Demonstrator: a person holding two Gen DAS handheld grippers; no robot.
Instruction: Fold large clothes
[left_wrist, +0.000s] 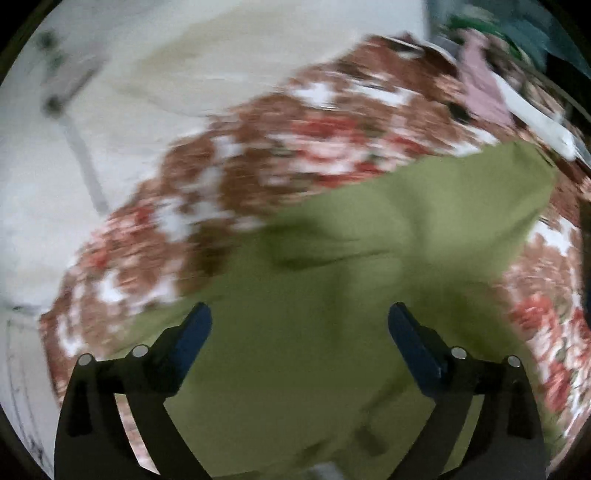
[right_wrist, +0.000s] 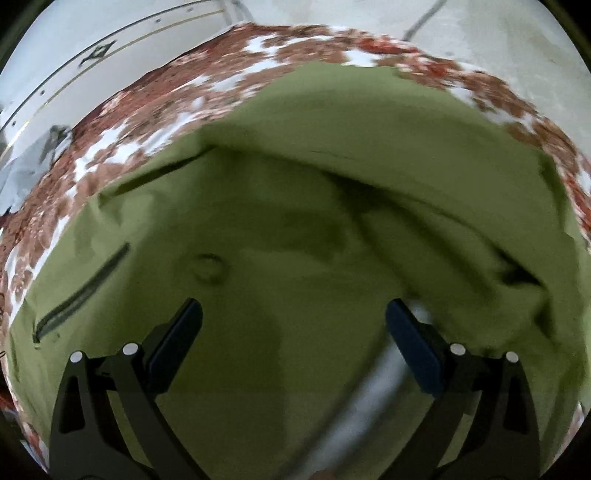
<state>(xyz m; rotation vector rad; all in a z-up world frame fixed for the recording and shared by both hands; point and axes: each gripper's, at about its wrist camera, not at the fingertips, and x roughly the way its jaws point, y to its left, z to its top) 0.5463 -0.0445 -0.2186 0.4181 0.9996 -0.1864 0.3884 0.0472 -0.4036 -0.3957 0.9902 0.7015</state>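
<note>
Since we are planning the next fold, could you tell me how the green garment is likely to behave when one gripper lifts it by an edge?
The green garment will probably drape and sag rather than hold shape: it lies in soft folds and creases. Its zipper suggests a jacket-like weight, so lifted edges may drag. On the floral bedspread it would likely bunch when pushed.

We see a bed spread with a red-and-brown floral cover (left_wrist: 280, 147), an olive-green garment (right_wrist: 295, 229) lying crumpled on its near side.

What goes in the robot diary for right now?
left gripper: open, empty | right gripper: open, empty | olive green cloth garment: lying on floral red-brown bedspread
</note>
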